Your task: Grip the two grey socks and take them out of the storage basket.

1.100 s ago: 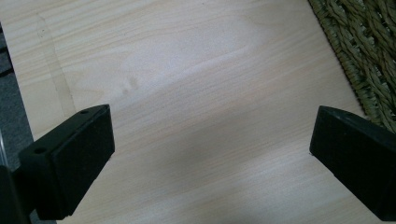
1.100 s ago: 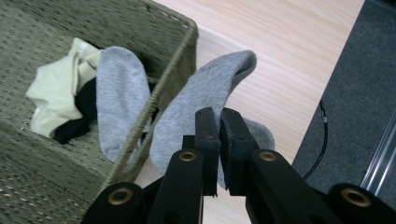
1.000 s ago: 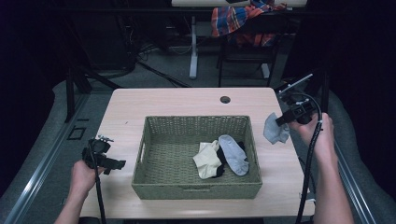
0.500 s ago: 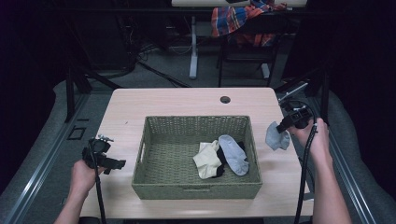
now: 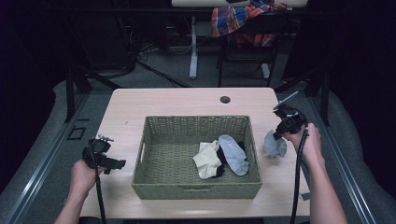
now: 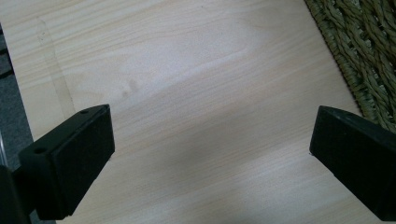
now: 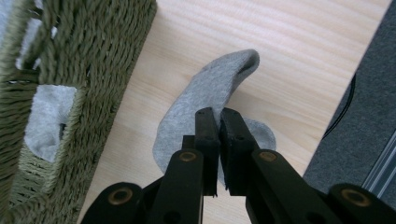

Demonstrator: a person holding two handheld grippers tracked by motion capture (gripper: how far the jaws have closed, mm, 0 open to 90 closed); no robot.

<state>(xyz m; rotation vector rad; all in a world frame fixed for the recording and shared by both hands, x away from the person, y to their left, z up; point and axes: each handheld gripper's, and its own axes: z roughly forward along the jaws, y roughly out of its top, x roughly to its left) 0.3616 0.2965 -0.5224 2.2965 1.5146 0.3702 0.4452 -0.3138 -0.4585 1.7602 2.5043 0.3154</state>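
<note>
Broadly, ordered from the biggest thing down:

Table [image 5: 154,105]: pale wood, a round cable hole [image 5: 225,99] near its far edge. Bare strips run on both sides of the basket, the left strip wider than the right; its right edge drops to dark floor just beyond the right hand.

Basket [image 5: 196,190]: woven green, mid-table, open on top. Its right wall stands just beside the pinched sock, so that wall is the edge to clear on any lift inward.

Socks inside: a cream sock [image 5: 207,159], a light blue-grey sock [image 5: 233,153] and something dark beneath them lie bunched at the right half of the basket floor; the left half is open room.

Grey sock [image 7: 205,107]: outside the basket, on the table's right strip, one end raised and curling over. It looks held for sorting in with the others, judging by what lies in the basket.

Right gripper [image 7: 218,122]: jaws pressed together on the grey sock's fabric, pinching a fold.

Left gripper [image 6: 210,154]: jaws spread wide with nothing between them, over bare wood just left of the basket wall, seemingly parked out of the way.
</note>
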